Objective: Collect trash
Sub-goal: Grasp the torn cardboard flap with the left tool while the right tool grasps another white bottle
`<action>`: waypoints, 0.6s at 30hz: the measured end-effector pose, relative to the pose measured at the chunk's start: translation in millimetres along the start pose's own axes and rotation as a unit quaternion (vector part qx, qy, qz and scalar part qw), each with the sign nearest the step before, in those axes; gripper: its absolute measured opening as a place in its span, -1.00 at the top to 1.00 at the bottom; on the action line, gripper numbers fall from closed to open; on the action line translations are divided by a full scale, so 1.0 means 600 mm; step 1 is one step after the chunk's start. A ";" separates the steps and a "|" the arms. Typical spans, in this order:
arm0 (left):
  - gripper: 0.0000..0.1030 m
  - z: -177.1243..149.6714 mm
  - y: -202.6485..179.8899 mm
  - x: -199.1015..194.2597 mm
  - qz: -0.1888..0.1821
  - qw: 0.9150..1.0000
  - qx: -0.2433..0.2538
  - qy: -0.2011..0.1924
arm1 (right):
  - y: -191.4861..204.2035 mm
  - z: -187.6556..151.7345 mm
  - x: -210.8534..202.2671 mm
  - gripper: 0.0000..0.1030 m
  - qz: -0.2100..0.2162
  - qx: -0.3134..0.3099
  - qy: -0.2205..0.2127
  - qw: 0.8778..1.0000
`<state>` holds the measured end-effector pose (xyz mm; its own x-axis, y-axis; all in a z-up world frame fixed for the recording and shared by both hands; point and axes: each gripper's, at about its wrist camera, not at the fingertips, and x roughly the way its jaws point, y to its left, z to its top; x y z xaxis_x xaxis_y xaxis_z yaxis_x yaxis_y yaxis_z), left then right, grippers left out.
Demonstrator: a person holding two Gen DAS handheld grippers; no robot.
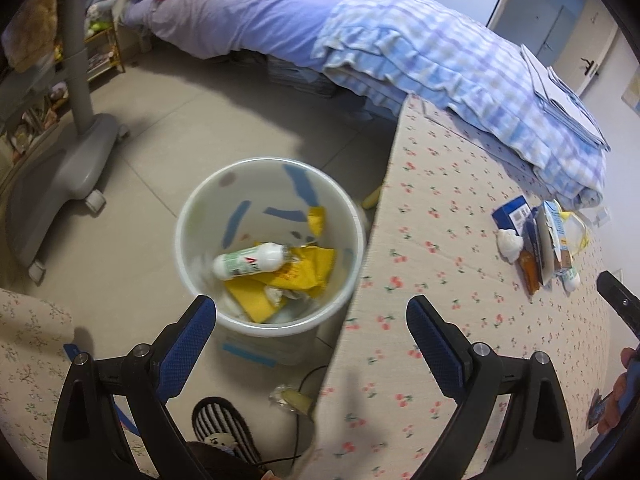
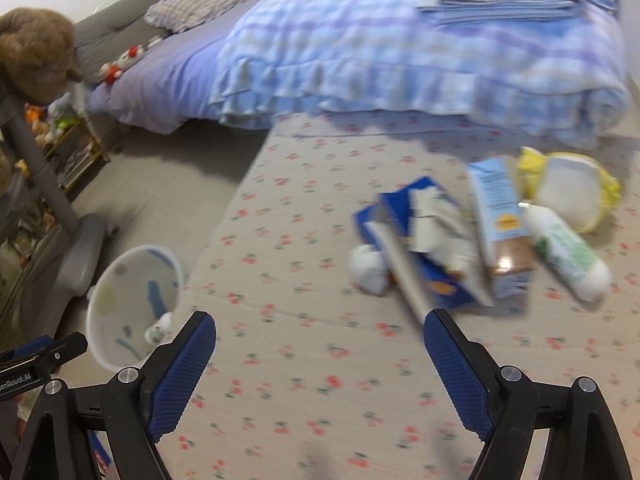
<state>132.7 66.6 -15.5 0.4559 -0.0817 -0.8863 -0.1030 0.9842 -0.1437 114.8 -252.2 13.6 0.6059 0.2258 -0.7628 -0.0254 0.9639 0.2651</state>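
Observation:
A white trash bin (image 1: 188, 216) stands on the floor beside the cherry-print mat (image 1: 440, 280). It holds a white bottle (image 1: 248, 261) and yellow wrappers (image 1: 296, 272). My left gripper (image 1: 312, 316) is open and empty just above the bin's near rim. A pile of trash lies on the mat: a blue box (image 2: 424, 240), a light blue carton (image 2: 500, 220), a white bottle (image 2: 564, 252), a white tissue ball (image 2: 366, 266) and a yellow bag (image 2: 568, 184). My right gripper (image 2: 320, 332) is open and empty over the mat, short of the pile. The bin also shows in the right wrist view (image 2: 104, 280).
A folded checked quilt (image 1: 460, 64) lies at the mat's far end. A grey wheeled stand base (image 1: 68, 168) is left of the bin. A wrapper (image 1: 290, 398), a cable and a striped slipper (image 1: 224, 428) lie on the floor near the bin. A purple bed (image 1: 240, 20) is behind.

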 end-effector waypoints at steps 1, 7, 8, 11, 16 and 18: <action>-0.89 0.000 -0.010 0.001 -0.002 1.000 0.002 0.001 | -0.010 0.001 -0.007 -0.73 -0.003 0.003 -0.002 1.000; -0.89 0.000 -0.062 0.007 -0.007 1.000 0.021 0.002 | -0.074 0.001 -0.046 -0.74 -0.017 0.029 -0.014 0.999; -0.89 -0.001 -0.071 0.008 -0.008 1.000 0.024 0.003 | -0.085 0.000 -0.052 -0.74 -0.020 0.032 -0.016 0.999; -0.89 -0.001 -0.094 0.013 -0.012 0.999 0.030 0.006 | -0.109 -0.002 -0.064 -0.74 -0.029 0.037 -0.018 0.999; -0.89 -0.002 -0.138 0.019 -0.022 0.999 0.042 0.008 | -0.148 -0.010 -0.071 -0.75 -0.044 0.047 -0.015 0.998; -0.89 -0.002 -0.157 0.020 -0.025 0.999 0.047 0.007 | -0.164 -0.013 -0.074 -0.75 -0.053 0.051 -0.015 0.997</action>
<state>146.9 -27.1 -13.4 0.4465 -0.1317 -0.8850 0.0028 0.9893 -0.1458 84.3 -356.1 16.8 0.6243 0.1173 -0.7723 0.1206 0.9623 0.2437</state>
